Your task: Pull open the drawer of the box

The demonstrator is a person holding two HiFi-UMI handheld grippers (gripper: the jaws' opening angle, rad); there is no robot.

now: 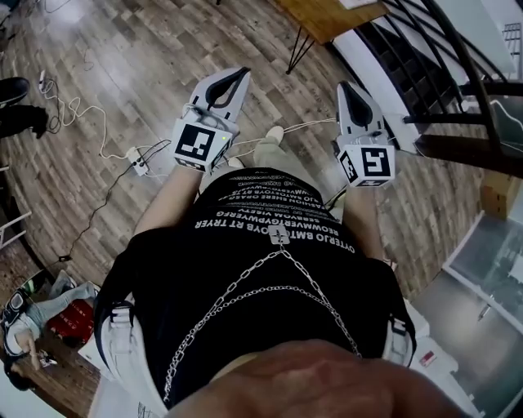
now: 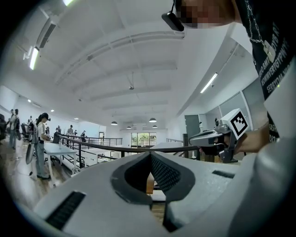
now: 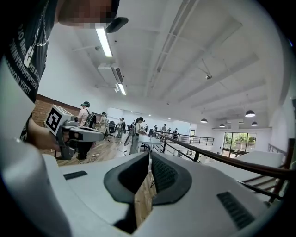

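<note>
Closest, at the bottom of the head view, is the person's black printed shirt (image 1: 270,326), with a silver chain (image 1: 237,294) draped across it. Just above it in the frame both tools are held side by side, apart from each other. The left gripper (image 1: 239,75) is left of centre and the right gripper (image 1: 346,85) right of centre. Each is clenched on nothing, its jaw tips pressed together in its own view. Beyond them lies the wooden floor (image 1: 122,65), with a white cable (image 1: 90,122) and a power strip (image 1: 137,161) at the left. A wooden table (image 1: 327,16) and a black railing (image 1: 441,73) fill the upper right. No view shows the box or its drawer.
</note>
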